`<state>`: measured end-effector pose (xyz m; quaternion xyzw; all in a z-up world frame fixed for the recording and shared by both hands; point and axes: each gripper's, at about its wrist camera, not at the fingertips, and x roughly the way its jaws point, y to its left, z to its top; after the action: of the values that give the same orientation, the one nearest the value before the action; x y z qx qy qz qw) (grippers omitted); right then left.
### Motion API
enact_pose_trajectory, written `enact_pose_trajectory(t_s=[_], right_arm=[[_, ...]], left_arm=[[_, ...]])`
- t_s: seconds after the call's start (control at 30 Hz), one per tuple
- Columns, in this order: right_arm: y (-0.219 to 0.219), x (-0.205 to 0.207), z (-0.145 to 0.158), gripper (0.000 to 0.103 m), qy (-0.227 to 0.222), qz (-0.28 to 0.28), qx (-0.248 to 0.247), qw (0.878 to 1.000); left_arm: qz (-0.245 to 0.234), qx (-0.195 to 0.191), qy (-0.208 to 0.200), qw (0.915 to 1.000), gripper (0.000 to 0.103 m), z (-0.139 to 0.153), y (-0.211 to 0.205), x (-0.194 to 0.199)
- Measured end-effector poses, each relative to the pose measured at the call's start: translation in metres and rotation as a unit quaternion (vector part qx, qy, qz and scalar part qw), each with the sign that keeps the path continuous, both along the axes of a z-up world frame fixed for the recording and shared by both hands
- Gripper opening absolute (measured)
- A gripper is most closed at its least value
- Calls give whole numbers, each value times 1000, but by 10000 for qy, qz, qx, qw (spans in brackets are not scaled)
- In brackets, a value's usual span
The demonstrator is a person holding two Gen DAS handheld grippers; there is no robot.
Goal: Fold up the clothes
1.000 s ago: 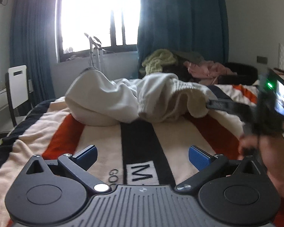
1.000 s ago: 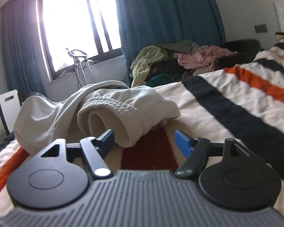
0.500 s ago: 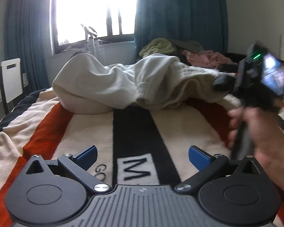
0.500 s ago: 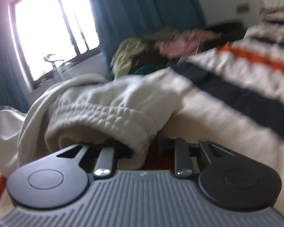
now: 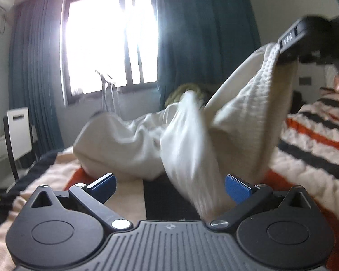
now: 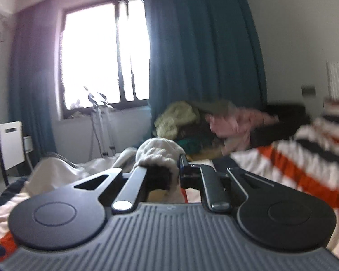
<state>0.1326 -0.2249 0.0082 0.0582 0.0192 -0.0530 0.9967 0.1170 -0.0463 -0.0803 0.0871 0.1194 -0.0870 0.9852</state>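
A cream-white garment (image 5: 147,144) lies bunched on the striped bed, with one ribbed end lifted. My right gripper (image 6: 162,169) is shut on that ribbed hem (image 6: 158,151); in the left wrist view it (image 5: 289,43) holds the cloth high at upper right. My left gripper (image 5: 169,185) is open and empty, low over the bed, with hanging cloth (image 5: 192,162) between its blue fingertips (image 5: 237,188).
The bed has an orange, black and cream striped blanket (image 5: 311,149). A pile of other clothes (image 6: 203,122) lies at the far side by blue curtains (image 6: 203,56). A white chair (image 5: 17,133) stands at left. A bright window (image 5: 110,49) is behind.
My right gripper closed on the garment's ribbed hem and raised it up and to the right. The cloth now hangs stretched over my left gripper, which stayed open.
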Motion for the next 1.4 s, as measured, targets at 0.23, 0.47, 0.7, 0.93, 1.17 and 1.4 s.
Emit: enact_pose_trajectory(t_s=[0.23, 0.47, 0.7, 0.93, 1.17, 1.4], right_arm=[[-7, -93, 38, 11, -266, 233, -386, 9986], [-49, -126, 8, 12, 393, 151, 250, 9988], [-87, -106, -8, 12, 891, -146, 1273, 9877], [-109, -105, -22, 12, 1082, -321, 1681, 9793], [-114, -108, -27, 12, 1185, -452, 1844, 9746], [-107, -121, -18, 12, 895, -553, 1671, 9803]], left_arm=[[-531, -250, -451, 9973, 103, 30, 4, -50], [-1470, 323, -56, 9886, 103, 27, -13, -85], [-2223, 1975, 68, 9547, 103, -22, -58, -100], [-1755, 2809, -478, 9423, 103, -54, -77, -106], [-1734, 3526, -386, 9188, 103, -64, -75, -129], [-946, 3304, -121, 9390, 103, -54, -63, -108]])
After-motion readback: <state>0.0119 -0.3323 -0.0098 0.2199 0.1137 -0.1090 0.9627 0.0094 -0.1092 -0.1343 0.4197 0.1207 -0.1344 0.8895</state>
